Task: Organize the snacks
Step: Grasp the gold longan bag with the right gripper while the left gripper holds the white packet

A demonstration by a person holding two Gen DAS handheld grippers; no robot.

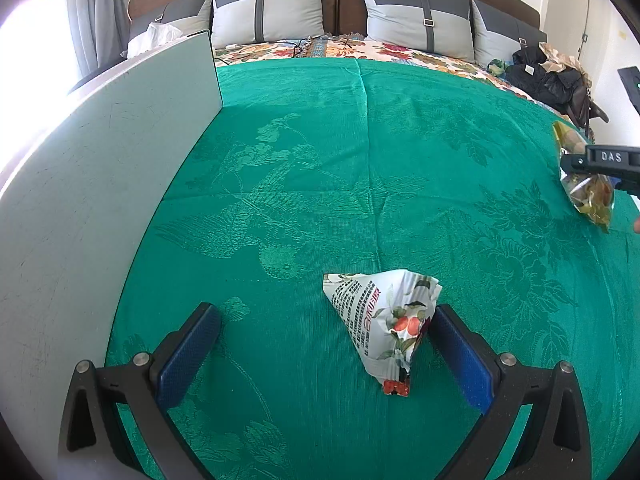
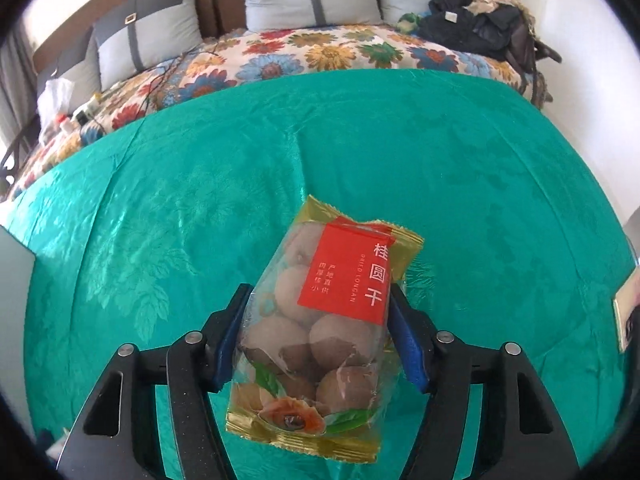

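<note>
The right gripper (image 2: 316, 340) has its fingers clamped on the longan pack (image 2: 320, 328), holding it above the green cloth (image 2: 160, 200). The left gripper (image 1: 324, 344) hangs over that cloth with fingers wide apart; a white floral packet (image 1: 384, 320) lies on the cloth between them, touching the right finger (image 1: 460, 352). A grey board (image 1: 100, 168) stands along the cloth's left edge. Beyond the cloth lie a floral bedspread (image 2: 320, 52), then pillows (image 1: 272, 12) against the headboard (image 1: 344, 4).
</note>
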